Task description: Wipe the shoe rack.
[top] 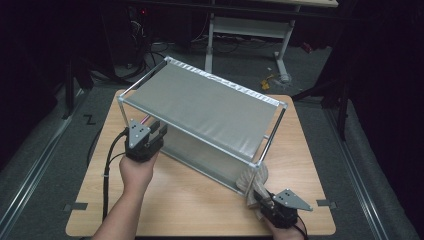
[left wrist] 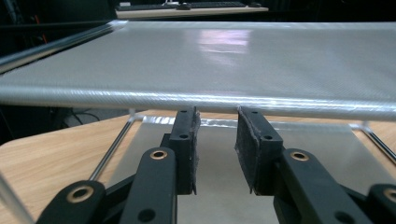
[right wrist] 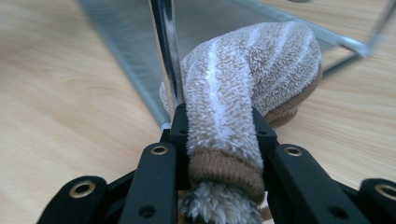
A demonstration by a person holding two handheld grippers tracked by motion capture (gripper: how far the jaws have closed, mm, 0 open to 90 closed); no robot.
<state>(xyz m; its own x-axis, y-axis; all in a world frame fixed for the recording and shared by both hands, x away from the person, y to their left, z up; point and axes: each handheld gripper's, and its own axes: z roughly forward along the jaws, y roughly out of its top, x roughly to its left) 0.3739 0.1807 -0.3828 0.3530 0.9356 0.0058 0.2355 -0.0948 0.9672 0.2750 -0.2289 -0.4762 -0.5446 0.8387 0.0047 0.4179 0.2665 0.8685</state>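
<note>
Right gripper view: fuzzy striped sock [right wrist: 243,79] clamped in right gripper [right wrist: 220,135], beside rack corner post [right wrist: 167,51]. Judged soft, light, compressible; best pinched at cuff. Left gripper [left wrist: 215,140] seen parted, nothing held, under rack shelf [left wrist: 196,60].

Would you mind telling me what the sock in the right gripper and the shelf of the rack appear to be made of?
The sock looks like fuzzy terry or chenille knit, beige with pale stripes, its pile standing up, with a smoother brown ribbed cuff. The rack's shelf seems a woven grey mesh fabric with a slight sheen, stretched between shiny metal tubes, probably chromed or polished steel.
</note>
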